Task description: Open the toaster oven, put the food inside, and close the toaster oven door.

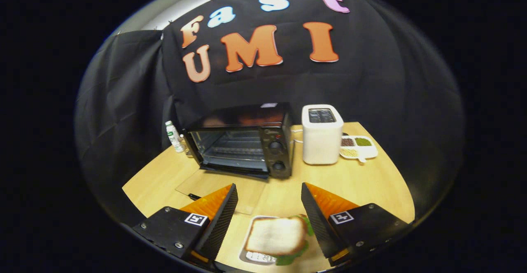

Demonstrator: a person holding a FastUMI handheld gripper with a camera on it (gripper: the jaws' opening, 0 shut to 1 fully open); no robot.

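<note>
sitting between the spread fingers, a sandwich (275, 236): pale toasted bread on top, green leaf poking out at its 3 and 5 o'clock edges, resting on a small white plate (252, 257). blurred slightly, so finer filling cannot be told. touching neither finger, as far as can be seen, though close to the right-hand one.

standing at 12 o'clock from the sandwich, well beyond the fingertips, a black toaster oven (243, 140) on the wooden table (362, 182). door (224, 186) dropped fully open, glass panel lying flat on the tabletop toward the gripper, wire rack visible inside, two knobs stacked on its right face.

flanking the oven: a small white bottle with green label (173, 136) at its 9 o'clock, a white slot toaster (322, 134) at its 3 o'clock, and just beside that, further toward 3 o'clock, a white divided dish of grains (359, 147).

hovering low over the near table edge, gripper (269, 201) level and aimed straight at the oven mouth, fingers wide apart, pinching nothing, straddling the sandwich from above.
</note>
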